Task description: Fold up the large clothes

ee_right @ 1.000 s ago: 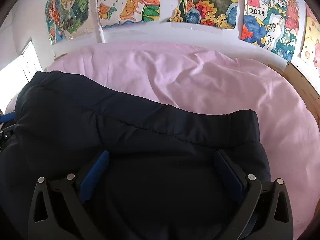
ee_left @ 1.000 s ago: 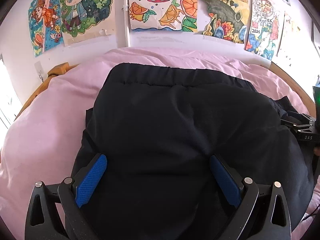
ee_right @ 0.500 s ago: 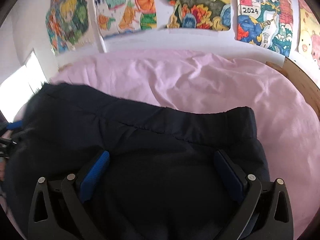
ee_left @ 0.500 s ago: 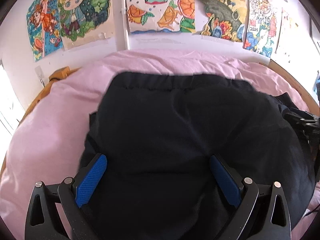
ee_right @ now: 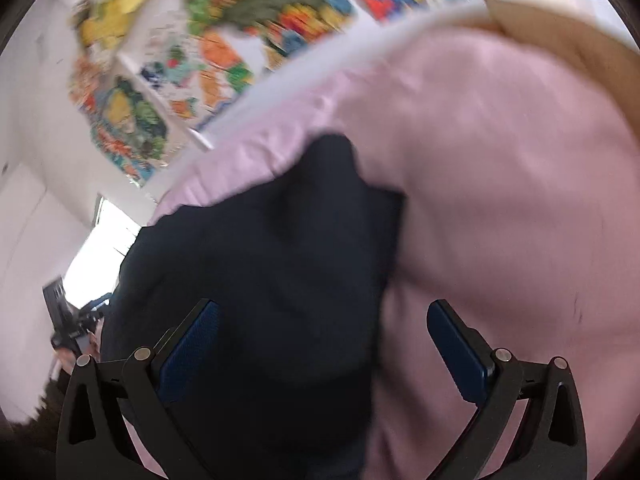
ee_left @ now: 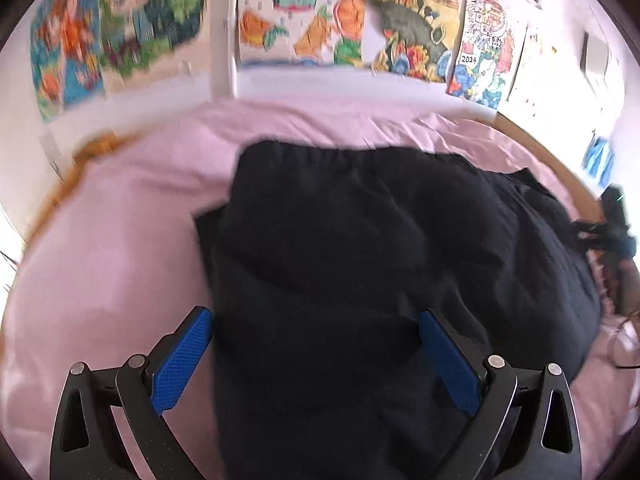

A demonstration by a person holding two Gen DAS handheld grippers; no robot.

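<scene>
A dark jacket lies in a puffy heap on the pink bed sheet, below a wall covered with colourful drawings. The left gripper is spread wide, and the near part of the jacket fills the space between its blue pads. The right gripper is also wide apart and tilted; the jacket is between its fingers on the left side only, with sheet on the right. Both views are blurred

Colourful posters hang on the wall above a pink bedsheet
</scene>
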